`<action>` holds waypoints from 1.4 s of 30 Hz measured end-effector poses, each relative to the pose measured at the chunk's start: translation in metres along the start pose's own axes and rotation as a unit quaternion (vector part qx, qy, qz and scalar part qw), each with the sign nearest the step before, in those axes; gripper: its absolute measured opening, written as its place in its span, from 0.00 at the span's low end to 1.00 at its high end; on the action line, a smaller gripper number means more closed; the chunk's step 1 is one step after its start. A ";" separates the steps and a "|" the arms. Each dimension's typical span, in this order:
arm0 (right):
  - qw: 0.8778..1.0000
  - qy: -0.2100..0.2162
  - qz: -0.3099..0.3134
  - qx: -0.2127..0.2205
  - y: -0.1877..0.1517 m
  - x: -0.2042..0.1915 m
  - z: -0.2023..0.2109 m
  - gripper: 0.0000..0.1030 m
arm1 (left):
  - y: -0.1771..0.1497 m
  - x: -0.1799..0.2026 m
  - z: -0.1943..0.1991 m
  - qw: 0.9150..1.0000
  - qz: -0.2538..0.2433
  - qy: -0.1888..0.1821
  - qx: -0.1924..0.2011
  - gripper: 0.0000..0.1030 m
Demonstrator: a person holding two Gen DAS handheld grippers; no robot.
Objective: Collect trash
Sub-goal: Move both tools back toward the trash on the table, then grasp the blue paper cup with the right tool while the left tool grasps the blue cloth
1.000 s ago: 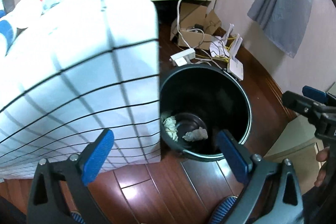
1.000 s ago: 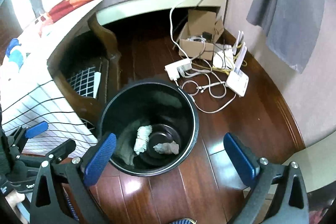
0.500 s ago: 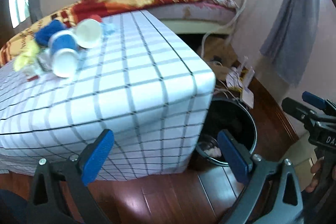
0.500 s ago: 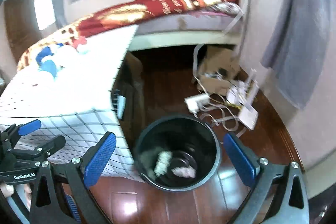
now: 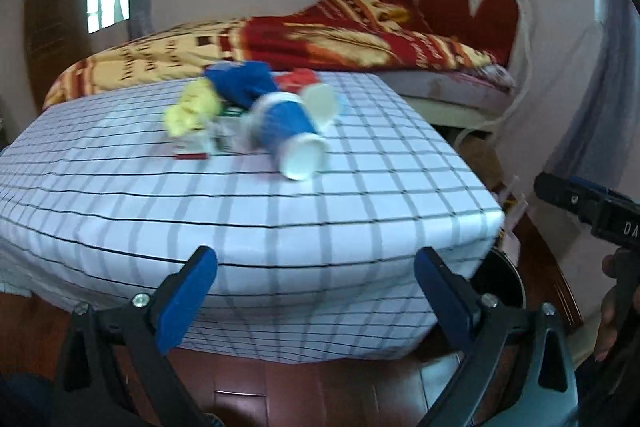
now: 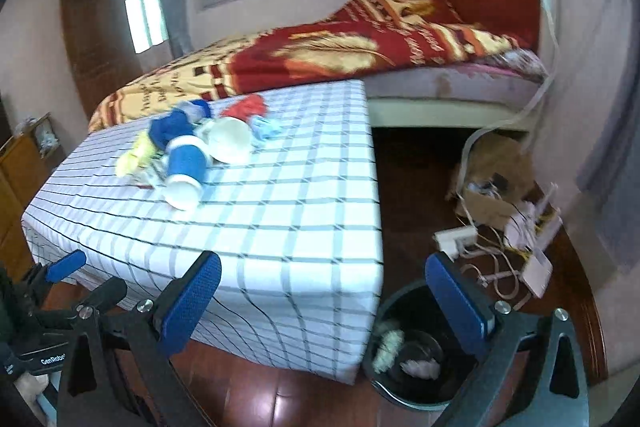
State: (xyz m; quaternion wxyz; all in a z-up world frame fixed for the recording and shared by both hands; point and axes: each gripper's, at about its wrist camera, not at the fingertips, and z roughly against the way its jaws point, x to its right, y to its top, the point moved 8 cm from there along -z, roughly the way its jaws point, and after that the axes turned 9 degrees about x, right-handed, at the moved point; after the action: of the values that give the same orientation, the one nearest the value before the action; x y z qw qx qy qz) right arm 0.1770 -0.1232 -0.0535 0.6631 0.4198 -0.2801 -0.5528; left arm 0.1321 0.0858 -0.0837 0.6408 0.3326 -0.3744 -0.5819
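Note:
A pile of trash lies on the checked tablecloth (image 5: 360, 187): a blue paper cup (image 5: 290, 131) on its side, a white cup (image 5: 320, 101), a yellow wad (image 5: 192, 111), a blue cloth (image 5: 240, 83) and a red scrap (image 5: 298, 77). The same blue paper cup (image 6: 186, 167) and white cup (image 6: 228, 139) show in the right wrist view. A black bin (image 6: 416, 343) stands on the floor by the table corner with two crumpled wads inside. My left gripper (image 5: 316, 295) is open and empty, below the table's front edge. My right gripper (image 6: 324, 303) is open and empty, above the bin and table corner.
A bed (image 6: 360, 47) with a red and yellow blanket stands behind the table. A cardboard box (image 6: 492, 183), a power strip (image 6: 456, 239) and tangled cables lie on the wooden floor at the right. A grey curtain (image 6: 612, 147) hangs on the right wall.
Both grippers have risen and tilted up from the bin; the tabletop and its trash pile have come into view. Both stay open and empty.

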 end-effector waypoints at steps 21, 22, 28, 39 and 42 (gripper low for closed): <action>0.993 0.093 0.055 -0.052 0.030 -0.163 -0.164 0.95 | 0.020 -0.133 -0.051 0.994 0.058 0.089 -0.001 0.93; 0.992 0.097 0.055 -0.056 0.029 -0.165 -0.170 0.94 | 0.020 -0.134 -0.054 0.994 0.059 0.089 -0.002 0.93; 0.986 0.127 0.057 -0.087 0.020 -0.176 -0.196 0.57 | 0.032 -0.134 -0.066 0.995 0.066 0.081 0.002 0.93; 0.995 0.088 0.034 -0.018 0.050 -0.117 -0.149 0.55 | 0.074 -0.081 -0.089 0.998 0.049 0.025 0.024 0.86; 0.998 0.060 0.016 -0.023 0.057 -0.092 -0.160 0.55 | 0.084 -0.069 -0.106 0.999 0.044 0.021 0.022 0.86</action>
State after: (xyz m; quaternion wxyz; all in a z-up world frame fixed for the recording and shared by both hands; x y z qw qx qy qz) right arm 0.3178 0.0077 -0.0743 0.6968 0.4324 -0.2334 -0.5225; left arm 0.2623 0.1616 -0.0706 0.6657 0.3425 -0.3879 -0.5377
